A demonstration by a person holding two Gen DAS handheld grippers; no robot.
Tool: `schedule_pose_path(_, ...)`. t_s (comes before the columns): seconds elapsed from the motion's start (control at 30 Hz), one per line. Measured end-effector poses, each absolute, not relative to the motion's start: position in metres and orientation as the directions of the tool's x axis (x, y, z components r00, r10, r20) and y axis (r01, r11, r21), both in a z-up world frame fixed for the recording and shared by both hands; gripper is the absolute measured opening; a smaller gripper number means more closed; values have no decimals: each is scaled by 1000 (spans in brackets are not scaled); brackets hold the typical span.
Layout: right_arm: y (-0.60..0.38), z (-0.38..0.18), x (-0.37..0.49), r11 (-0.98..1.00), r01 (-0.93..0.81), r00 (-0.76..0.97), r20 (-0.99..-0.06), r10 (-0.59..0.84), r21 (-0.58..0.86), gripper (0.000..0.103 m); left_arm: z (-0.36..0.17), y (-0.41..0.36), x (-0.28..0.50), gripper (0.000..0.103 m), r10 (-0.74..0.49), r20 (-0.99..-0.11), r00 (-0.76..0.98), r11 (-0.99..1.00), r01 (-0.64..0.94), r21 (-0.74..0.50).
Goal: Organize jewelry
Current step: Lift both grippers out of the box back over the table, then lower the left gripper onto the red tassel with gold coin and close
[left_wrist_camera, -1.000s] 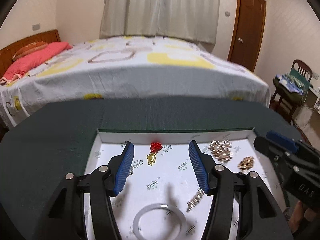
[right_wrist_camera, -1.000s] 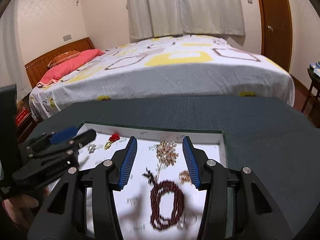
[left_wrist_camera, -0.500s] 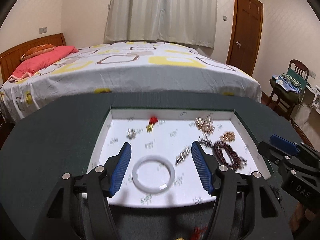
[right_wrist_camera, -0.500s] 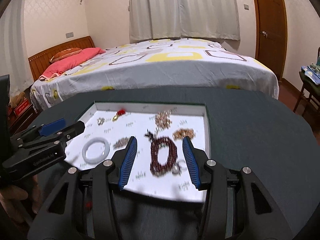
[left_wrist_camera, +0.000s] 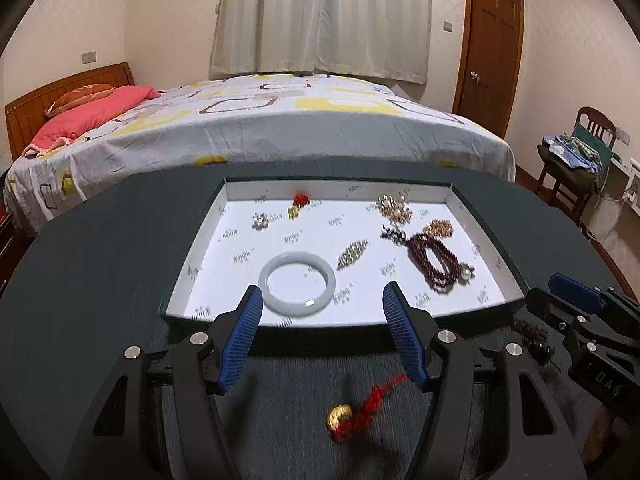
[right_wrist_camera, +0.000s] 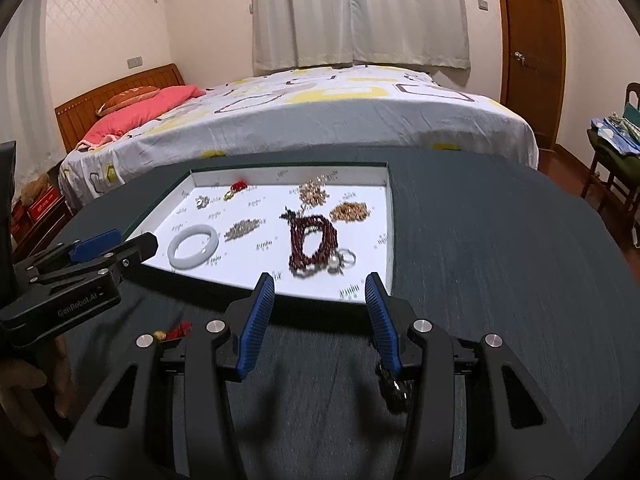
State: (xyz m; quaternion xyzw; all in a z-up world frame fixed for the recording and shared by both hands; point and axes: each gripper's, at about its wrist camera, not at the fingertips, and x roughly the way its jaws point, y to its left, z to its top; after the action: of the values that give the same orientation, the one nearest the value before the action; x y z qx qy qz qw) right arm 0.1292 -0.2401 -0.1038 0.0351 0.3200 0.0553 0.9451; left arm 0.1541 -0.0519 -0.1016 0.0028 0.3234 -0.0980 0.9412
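A shallow tray (left_wrist_camera: 200, 248) with white lining holds a white bangle (left_wrist_camera: 296, 288), a dark red bead bracelet (left_wrist_camera: 434, 260), a gold brooch (left_wrist_camera: 394, 208), a small red charm (left_wrist_camera: 300, 201) and several other pieces. My left gripper (left_wrist_camera: 322, 292) hovers open and empty before the tray's near edge. On the cloth beneath it lies a red tassel with a gold bell (left_wrist_camera: 360, 408). My right gripper (right_wrist_camera: 319, 280) is open too, just short of the tray (right_wrist_camera: 390, 220). A dark bead piece (right_wrist_camera: 394, 388) lies on the table under its right finger.
The tray sits on a round table covered in dark green cloth (right_wrist_camera: 500, 280). A bed (left_wrist_camera: 280, 120) stands right behind the table. At the right are a chair with clothes (left_wrist_camera: 576, 152) and a wooden door (left_wrist_camera: 488, 48). A hand (right_wrist_camera: 20, 380) holds the left gripper.
Both grippers have drawn back from over the tray to the cloth in front of it. The red tassel and the dark beads have come into view. The left jaws stand slightly wider.
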Motion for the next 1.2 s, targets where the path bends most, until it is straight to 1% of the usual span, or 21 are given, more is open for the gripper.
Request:
schedule_pose_path(0.23, -245, -113, 113, 992, -73, 778, -616, 121, 103, 46, -110, -58, 140, 61, -181, -624, 760, 980, 196, -46)
schedule_pose_path(0.63, -257, -130, 101, 992, -41, 757, -644, 108, 118, 46, -139, -60, 124, 61, -172, -676, 716, 980, 196, -41)
schedule_pose_path(1.2, -263, -133, 100, 989, -34, 754, -647, 118, 141, 46, -149, -70, 123, 61, -199, -717, 668, 969, 241, -45)
